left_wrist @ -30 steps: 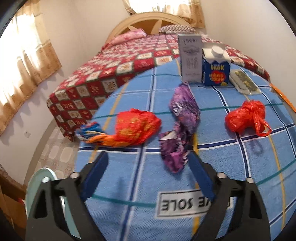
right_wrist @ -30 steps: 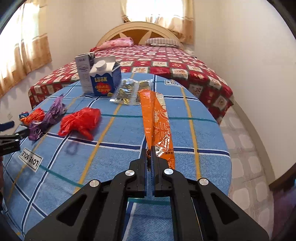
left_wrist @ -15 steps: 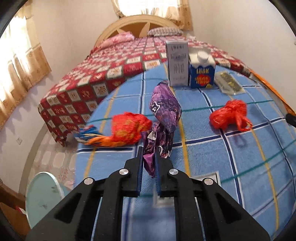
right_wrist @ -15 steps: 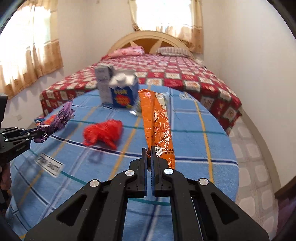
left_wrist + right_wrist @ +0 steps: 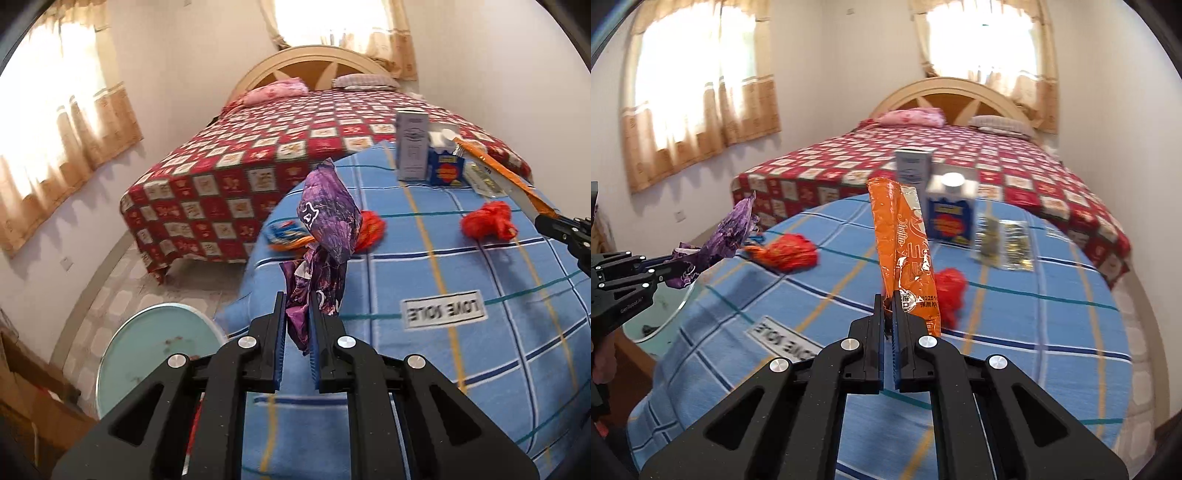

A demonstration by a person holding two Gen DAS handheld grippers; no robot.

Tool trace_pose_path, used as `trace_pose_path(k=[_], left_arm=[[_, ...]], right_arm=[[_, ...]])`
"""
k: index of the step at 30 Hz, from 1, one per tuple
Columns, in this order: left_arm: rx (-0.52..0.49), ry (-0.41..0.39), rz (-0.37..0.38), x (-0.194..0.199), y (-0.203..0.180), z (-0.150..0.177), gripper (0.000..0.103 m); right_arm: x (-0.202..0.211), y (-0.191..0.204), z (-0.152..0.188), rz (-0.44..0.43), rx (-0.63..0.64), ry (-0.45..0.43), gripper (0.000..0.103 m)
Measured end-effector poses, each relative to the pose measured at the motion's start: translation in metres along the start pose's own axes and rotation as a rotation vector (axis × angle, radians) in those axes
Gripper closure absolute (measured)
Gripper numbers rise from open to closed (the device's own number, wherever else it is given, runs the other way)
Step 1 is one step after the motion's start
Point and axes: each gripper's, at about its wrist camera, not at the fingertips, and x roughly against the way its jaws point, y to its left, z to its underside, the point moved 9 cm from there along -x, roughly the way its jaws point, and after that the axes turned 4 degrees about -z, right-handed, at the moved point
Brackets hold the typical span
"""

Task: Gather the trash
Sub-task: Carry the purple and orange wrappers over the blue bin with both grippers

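Observation:
My left gripper (image 5: 297, 308) is shut on a crumpled purple wrapper (image 5: 327, 225), lifted off the round table with the blue checked cloth (image 5: 424, 280). From the right wrist view the same purple wrapper (image 5: 729, 236) hangs past the table's left edge in that left gripper (image 5: 670, 275). My right gripper (image 5: 888, 310) is shut on a long orange snack wrapper (image 5: 899, 240), held up above the cloth; the orange wrapper (image 5: 506, 177) also shows at the right of the left wrist view. A red plastic bag (image 5: 487, 221) and an orange-and-red wrapper (image 5: 369, 230) lie on the cloth.
A blue milk carton (image 5: 951, 210), a grey box (image 5: 912, 168) and a clear foil packet (image 5: 1004, 245) stand at the table's far side. A pale green bin (image 5: 155, 350) sits on the floor by the table's left edge. Beyond is a bed with a red checked cover (image 5: 960, 155).
The left gripper closed on the purple wrapper and lifted it off the cloth toward the table's left edge. The right gripper raised the orange wrapper and swung left.

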Motion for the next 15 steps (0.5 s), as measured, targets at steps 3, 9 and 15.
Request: trace_pose_path(k=[3, 9, 15], left_arm=[[0.015, 0.001, -0.021, 0.002, 0.015, 0.005, 0.092], [0.042, 0.022, -0.068, 0.003, 0.044, 0.021, 0.092], [0.064, 0.047, -0.109, 0.006, 0.068, 0.038, 0.092]], right_arm=[[-0.008, 0.017, -0.001, -0.029, 0.019, 0.009, 0.099], [-0.022, 0.053, -0.002, -0.09, 0.06, 0.031, 0.099], [-0.029, 0.081, -0.001, -0.135, 0.089, 0.036, 0.099]])
